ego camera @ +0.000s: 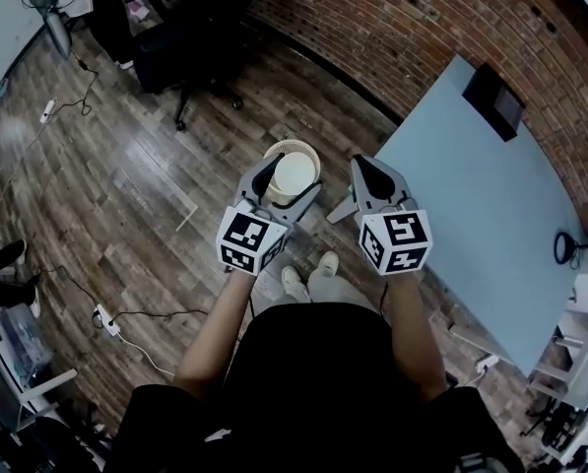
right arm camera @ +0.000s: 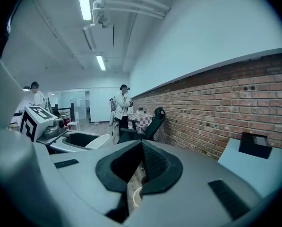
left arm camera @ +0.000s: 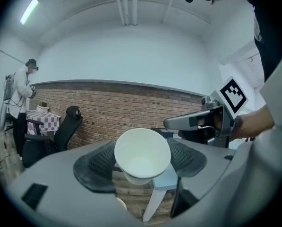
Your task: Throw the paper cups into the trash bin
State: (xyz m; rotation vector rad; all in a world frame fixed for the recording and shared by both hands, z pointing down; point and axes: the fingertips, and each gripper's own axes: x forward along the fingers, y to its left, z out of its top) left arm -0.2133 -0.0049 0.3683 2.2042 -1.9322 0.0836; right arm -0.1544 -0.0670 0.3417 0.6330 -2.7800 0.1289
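**Item: paper cup, held over the trash bin**

- Paper cup point(left arm camera: 142, 154): white. Clamped across its wall between the wide-spread fingers point(left arm camera: 96, 167) of the left gripper point(ego camera: 287, 182). Its mouth faces back along the fingers and its base points away.
- Trash bin point(ego camera: 274, 151): round and pale, standing on the wood floor. In the head view it lies directly under the cup, so letting go should probably drop the cup in.
- Right gripper point(right arm camera: 141, 162): fingers closed together, holding nothing, just beside the left gripper. It is farther from the bin.
- Tabletop point(ego camera: 471, 195): off to the right.
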